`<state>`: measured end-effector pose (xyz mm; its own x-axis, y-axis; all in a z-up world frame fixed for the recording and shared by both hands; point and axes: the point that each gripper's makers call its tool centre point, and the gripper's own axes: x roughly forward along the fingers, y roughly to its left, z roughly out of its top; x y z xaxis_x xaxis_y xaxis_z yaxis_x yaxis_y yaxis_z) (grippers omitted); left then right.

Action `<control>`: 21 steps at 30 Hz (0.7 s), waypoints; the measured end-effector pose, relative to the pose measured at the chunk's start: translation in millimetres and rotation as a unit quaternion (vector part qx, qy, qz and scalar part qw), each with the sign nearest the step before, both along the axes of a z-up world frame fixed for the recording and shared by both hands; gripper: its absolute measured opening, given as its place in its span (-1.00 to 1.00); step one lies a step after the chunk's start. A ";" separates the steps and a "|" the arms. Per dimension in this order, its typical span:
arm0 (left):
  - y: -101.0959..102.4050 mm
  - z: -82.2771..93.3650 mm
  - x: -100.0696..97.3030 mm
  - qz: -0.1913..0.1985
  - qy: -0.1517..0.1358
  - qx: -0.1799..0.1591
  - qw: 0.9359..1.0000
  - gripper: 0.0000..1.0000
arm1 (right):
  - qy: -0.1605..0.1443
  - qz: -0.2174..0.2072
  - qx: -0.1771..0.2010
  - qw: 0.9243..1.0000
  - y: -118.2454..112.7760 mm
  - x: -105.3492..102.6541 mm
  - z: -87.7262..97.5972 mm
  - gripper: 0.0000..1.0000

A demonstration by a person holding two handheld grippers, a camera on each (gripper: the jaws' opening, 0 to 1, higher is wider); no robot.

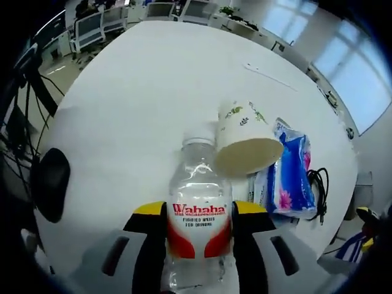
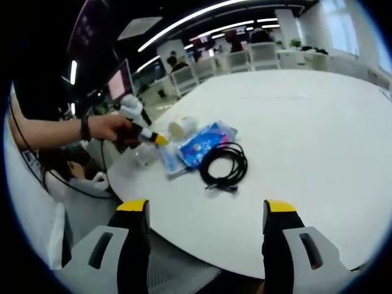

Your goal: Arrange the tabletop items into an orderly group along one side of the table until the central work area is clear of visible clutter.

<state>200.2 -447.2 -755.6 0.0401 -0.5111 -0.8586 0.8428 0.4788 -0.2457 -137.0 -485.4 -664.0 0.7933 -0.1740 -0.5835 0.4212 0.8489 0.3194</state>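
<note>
Office, big white round table [image 1: 153, 92]. Left gripper [image 1: 199, 229] clamped on water bottle [image 1: 199, 214], near edge beside tipped paper cup [image 1: 245, 138], blue tissue pack [image 1: 291, 171], black cable [image 2: 223, 165]. Right gripper [image 2: 205, 229] open, nothing in it. Tip: set bottle upright next to pack, don't bump cup.

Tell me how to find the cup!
Look at the white table, near the edge with the grouped things. The cup lies tipped on its side, between the bottle and the blue tissue pack. It alone has little leaves printed.
</note>
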 end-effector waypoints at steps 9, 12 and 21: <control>10.8 0.0 10.7 0.005 -0.007 0.007 1.000 -0.18 | 0.001 0.004 0.002 1.000 1.7 2.5 -1.7 0.48; 13.6 -0.6 13.1 0.007 -0.008 0.011 1.000 -0.18 | 0.001 0.005 0.002 1.000 2.3 4.2 -1.7 0.48; 21.6 -1.0 15.3 -0.007 -0.006 0.018 1.000 -0.16 | 0.001 0.010 -0.001 1.000 0.1 8.8 -0.8 0.48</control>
<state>215.5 -425.6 -756.6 0.0432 -0.4798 -0.8763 0.8521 0.4756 -0.2184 -128.3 -485.3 -664.8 0.7958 -0.1589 -0.5844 0.4042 0.8580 0.3171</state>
